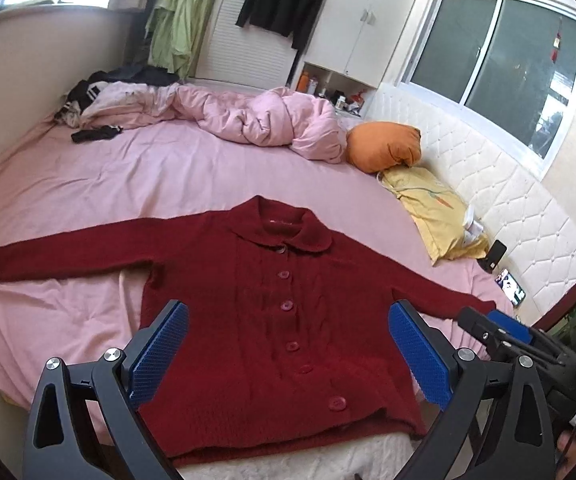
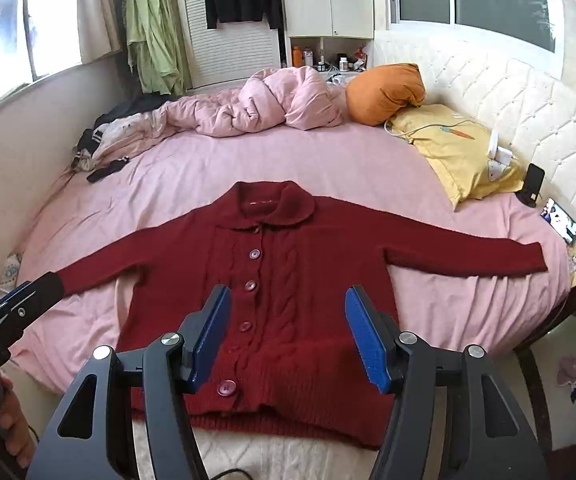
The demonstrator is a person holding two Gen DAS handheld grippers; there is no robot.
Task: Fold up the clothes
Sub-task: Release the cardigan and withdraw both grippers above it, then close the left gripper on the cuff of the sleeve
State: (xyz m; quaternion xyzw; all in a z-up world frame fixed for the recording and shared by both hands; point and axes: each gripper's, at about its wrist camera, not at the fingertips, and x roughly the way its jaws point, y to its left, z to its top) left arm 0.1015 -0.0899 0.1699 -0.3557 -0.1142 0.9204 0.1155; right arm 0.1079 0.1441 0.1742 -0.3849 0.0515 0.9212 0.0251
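Note:
A dark red knitted cardigan (image 1: 256, 320) lies flat and buttoned on the pink bed sheet (image 1: 148, 176), front up, collar away from me, both sleeves spread out sideways. It also shows in the right wrist view (image 2: 308, 276). My left gripper (image 1: 288, 356) is open and empty, held above the cardigan's lower body. My right gripper (image 2: 288, 336) is open and empty above the hem area. Each gripper shows at the edge of the other's view: the right one (image 1: 500, 328) near the right sleeve cuff, the left one (image 2: 20, 308) near the left sleeve cuff.
A crumpled pink duvet (image 1: 256, 116) lies at the far side with dark clothes (image 1: 100, 84) beside it. An orange pillow (image 1: 384, 144) and a yellow pillow (image 1: 436, 216) sit at the right by the white padded headboard (image 1: 508, 184). Two phones (image 2: 560, 224) lie near the headboard.

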